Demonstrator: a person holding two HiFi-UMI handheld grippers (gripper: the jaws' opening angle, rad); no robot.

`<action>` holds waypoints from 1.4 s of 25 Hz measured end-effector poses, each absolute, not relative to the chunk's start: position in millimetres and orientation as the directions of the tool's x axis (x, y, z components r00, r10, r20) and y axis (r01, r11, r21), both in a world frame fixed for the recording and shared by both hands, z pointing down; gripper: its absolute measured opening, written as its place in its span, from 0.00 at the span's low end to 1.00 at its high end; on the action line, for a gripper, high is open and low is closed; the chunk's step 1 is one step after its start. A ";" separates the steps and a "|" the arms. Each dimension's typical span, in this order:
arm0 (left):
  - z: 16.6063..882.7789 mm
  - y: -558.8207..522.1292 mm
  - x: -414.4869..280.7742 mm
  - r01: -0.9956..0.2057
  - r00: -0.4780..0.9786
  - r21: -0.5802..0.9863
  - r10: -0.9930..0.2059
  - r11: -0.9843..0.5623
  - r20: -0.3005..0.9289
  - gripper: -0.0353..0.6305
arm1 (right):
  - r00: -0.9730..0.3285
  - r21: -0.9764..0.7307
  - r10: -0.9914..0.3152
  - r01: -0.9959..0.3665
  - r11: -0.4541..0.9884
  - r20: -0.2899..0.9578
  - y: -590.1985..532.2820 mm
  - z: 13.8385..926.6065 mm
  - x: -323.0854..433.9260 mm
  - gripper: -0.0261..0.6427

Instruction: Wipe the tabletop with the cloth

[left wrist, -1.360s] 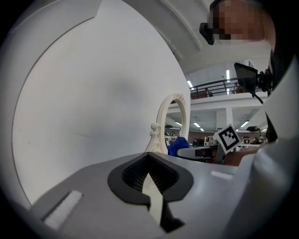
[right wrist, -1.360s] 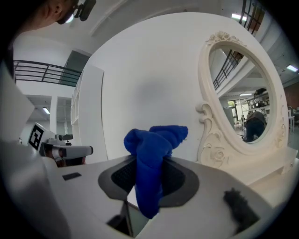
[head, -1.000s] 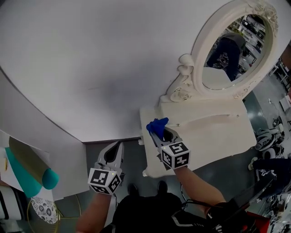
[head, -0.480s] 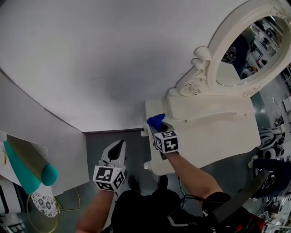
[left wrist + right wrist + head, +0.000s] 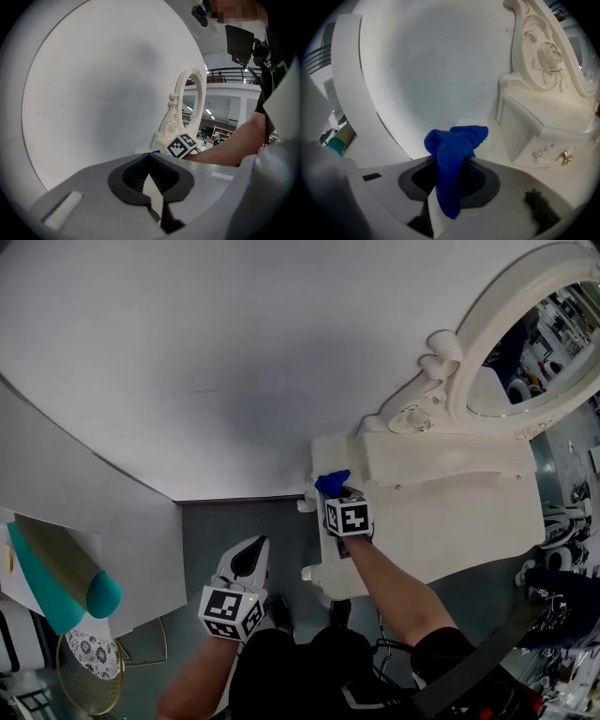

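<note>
My right gripper (image 5: 337, 493) is shut on a bunched blue cloth (image 5: 332, 484), which it holds at the back left corner of the white dressing table top (image 5: 450, 521). In the right gripper view the cloth (image 5: 454, 145) sticks up out of the gripper (image 5: 450, 163), just above the tabletop (image 5: 494, 140). My left gripper (image 5: 249, 557) hangs over the grey floor, left of the table. It is shut with nothing in it, and its tips (image 5: 150, 155) meet in the left gripper view.
A raised drawer unit (image 5: 539, 126) and an ornate oval mirror (image 5: 534, 343) stand along the table's back. A curved white wall (image 5: 187, 362) rises behind. A teal roll (image 5: 66, 587) and a gold wire stand (image 5: 89, 671) sit at the far left.
My right gripper has carried the cloth left and back across the tabletop, towards the corner. The left gripper has stayed low over the floor.
</note>
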State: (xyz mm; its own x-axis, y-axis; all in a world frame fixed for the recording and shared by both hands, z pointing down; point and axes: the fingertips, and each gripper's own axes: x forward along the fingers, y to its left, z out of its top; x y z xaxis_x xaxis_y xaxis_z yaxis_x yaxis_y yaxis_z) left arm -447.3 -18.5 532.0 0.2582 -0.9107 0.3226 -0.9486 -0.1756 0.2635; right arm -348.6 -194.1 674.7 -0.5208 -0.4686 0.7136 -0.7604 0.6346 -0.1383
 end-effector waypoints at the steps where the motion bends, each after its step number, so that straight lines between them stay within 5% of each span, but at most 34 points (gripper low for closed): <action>1: 531.9 -18.3 -447.8 -0.948 0.259 0.268 -0.909 -0.173 0.326 0.07 | -0.521 -0.135 -0.465 -0.757 0.640 0.716 -193.2 676.3 -350.0 0.22; 35: 501.1 -22.2 -362.1 -0.915 0.361 0.286 -0.893 -0.284 0.269 0.07 | -0.560 -0.240 -0.255 -0.662 0.710 0.789 46.8 676.0 -234.7 0.23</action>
State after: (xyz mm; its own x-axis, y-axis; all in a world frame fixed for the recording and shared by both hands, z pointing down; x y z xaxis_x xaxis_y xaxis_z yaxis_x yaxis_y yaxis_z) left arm -362.1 -22.2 501.1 0.3614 -0.8928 0.2689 -0.9151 -0.2842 0.2861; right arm -234.7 46.8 676.0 -0.5595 -0.2546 0.7887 -0.6616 0.7103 -0.2401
